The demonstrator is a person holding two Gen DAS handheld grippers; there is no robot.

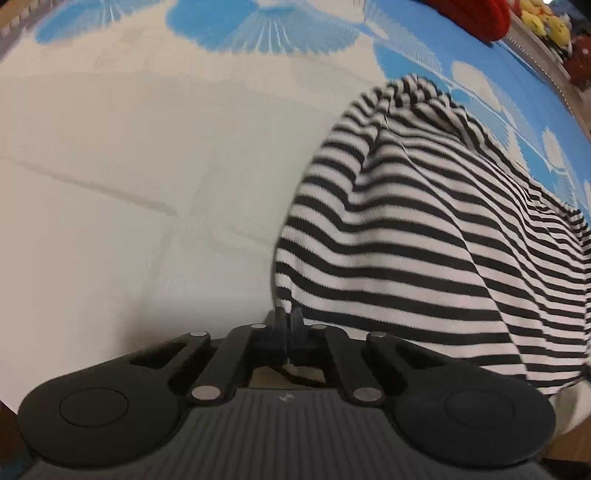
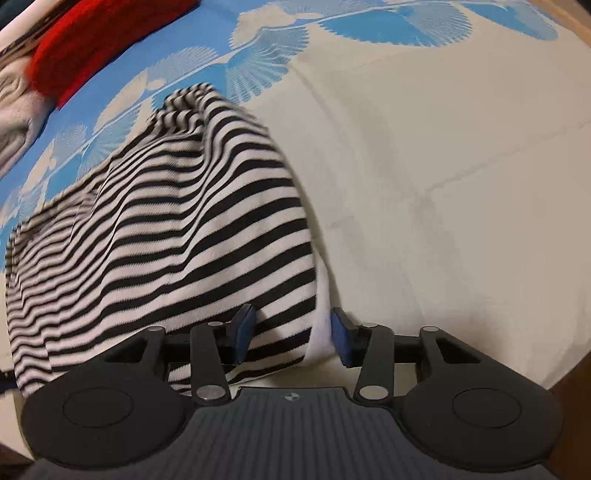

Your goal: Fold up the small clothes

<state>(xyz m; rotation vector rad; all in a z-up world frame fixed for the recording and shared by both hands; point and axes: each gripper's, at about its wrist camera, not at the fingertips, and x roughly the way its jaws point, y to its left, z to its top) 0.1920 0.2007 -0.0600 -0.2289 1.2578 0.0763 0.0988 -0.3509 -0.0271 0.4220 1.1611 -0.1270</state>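
Observation:
A black-and-white striped garment (image 1: 424, 236) lies bunched and raised on a white and blue patterned cloth (image 1: 147, 184). My left gripper (image 1: 287, 323) is shut on the garment's near left edge. In the right wrist view the same striped garment (image 2: 177, 236) fills the left half. My right gripper (image 2: 291, 332) is open, its blue-padded fingers (image 2: 242, 328) on either side of the garment's near right corner, not clamped on it.
A red knitted item (image 2: 96, 40) lies at the far edge of the cloth, with a pale grey fabric (image 2: 14, 110) beside it. Yellow and red soft toys (image 1: 546, 26) sit beyond the cloth. A wooden edge (image 2: 576, 398) shows at the near right.

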